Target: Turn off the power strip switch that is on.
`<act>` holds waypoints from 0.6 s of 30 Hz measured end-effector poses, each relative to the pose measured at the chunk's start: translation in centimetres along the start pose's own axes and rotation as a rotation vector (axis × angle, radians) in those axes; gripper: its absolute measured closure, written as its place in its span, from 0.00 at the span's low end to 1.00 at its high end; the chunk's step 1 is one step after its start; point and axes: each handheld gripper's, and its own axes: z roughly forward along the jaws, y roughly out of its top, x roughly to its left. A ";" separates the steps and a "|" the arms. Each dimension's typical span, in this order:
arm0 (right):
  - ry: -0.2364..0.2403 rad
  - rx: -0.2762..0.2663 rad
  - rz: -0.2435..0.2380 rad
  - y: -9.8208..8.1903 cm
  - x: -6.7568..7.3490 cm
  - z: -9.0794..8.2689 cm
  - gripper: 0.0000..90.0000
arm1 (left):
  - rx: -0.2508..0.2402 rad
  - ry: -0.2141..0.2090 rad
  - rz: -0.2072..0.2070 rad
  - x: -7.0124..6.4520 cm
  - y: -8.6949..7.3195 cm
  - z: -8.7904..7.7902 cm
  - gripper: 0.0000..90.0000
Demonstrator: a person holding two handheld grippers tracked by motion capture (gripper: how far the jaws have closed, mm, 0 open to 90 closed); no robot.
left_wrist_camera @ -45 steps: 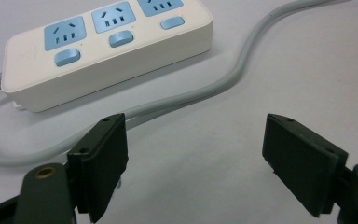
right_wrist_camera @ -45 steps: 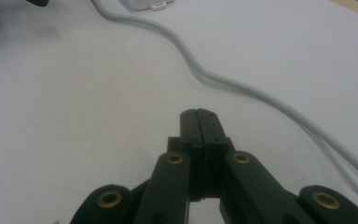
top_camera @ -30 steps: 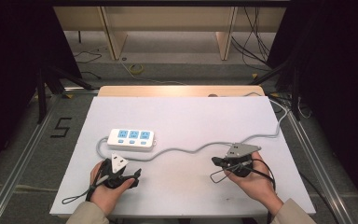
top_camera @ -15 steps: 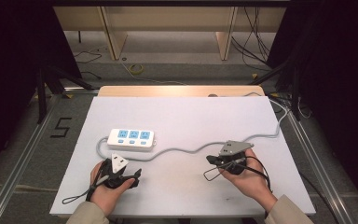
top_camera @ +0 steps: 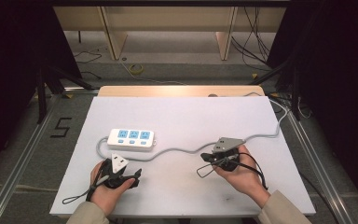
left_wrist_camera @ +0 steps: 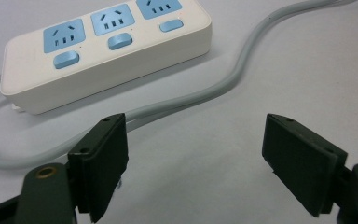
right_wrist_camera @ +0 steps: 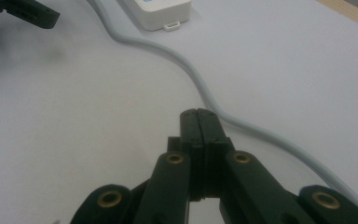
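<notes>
A white power strip (top_camera: 131, 138) with three blue sockets lies on the white table (top_camera: 191, 112). Its grey cable (top_camera: 186, 150) loops out at the left end and snakes right to the table's edge. My left gripper (top_camera: 136, 176) rests near the front left, just in front of the strip. In the left gripper view my left gripper (left_wrist_camera: 193, 163) stands open with nothing between its pads (left_wrist_camera: 105, 158), and the strip (left_wrist_camera: 107, 51) and cable (left_wrist_camera: 191, 95) lie just ahead. My right gripper (top_camera: 205, 157) is shut and empty, beside the cable. Its closed tips (right_wrist_camera: 198, 116) point along the cable (right_wrist_camera: 205, 93).
A wooden board (top_camera: 177, 91) borders the table's far edge. Metal frame rails (top_camera: 23, 158) run along both sides. The strip's corner (right_wrist_camera: 163, 11) and the other gripper's jaw (right_wrist_camera: 28, 14) lie beyond my right gripper. Loose cables lie on the floor behind.
My right gripper has drifted a little to the left, nearer the cable's middle. The left gripper, the strip and the cable have kept still.
</notes>
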 end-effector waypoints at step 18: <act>0.011 0.007 0.001 0.8 0.1 1.2 1.00 | 0.000 -0.003 0.002 0.0 0.0 0.0 0.26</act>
